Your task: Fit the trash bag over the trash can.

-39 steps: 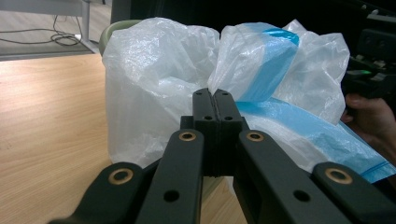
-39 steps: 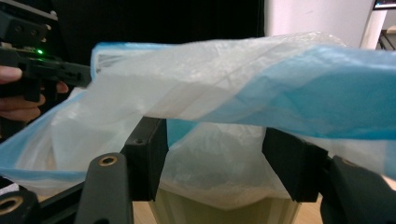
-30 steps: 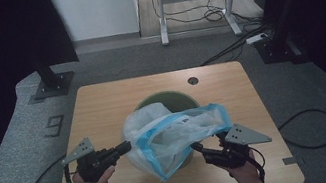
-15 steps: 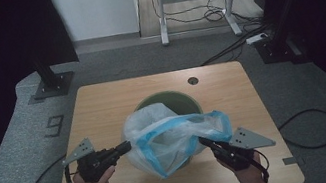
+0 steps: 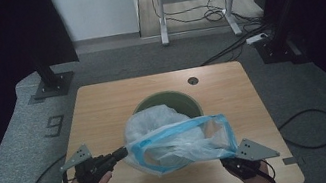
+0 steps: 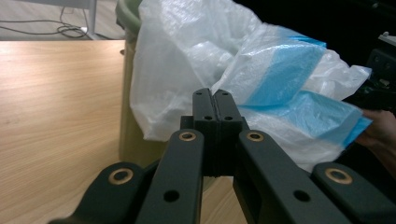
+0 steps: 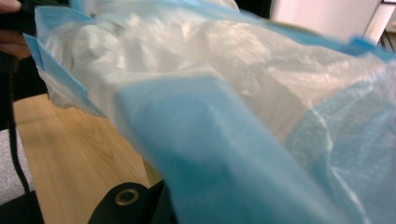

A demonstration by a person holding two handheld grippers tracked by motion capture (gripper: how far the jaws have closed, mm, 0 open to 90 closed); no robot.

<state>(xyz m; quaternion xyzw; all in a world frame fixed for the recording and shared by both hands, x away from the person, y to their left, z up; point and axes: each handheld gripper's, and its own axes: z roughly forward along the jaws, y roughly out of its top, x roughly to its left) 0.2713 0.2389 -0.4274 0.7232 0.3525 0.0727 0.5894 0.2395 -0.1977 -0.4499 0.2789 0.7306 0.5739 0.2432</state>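
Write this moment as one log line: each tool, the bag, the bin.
left tool: shut on bag rim | right tool: shut on bag rim | bag: stretched open between tools | bin: on table, behind bag

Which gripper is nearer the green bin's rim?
Left. The left gripper grips the bag just beside the green bin; the right gripper grips the bag's blue edge farther toward the table's near edge.

The bag (image 5: 179, 139) is thin, crinkled plastic film, translucent white with a smoother blue band along its rim. Behind it, the bin (image 5: 188, 102) looks like matt olive-green plastic. Beneath the bag, the bench (image 5: 103, 112) shows pale wood grain with a smooth, low-sheen finish. The left gripper (image 6: 213, 100) is matt black plastic with brass-coloured rivets.
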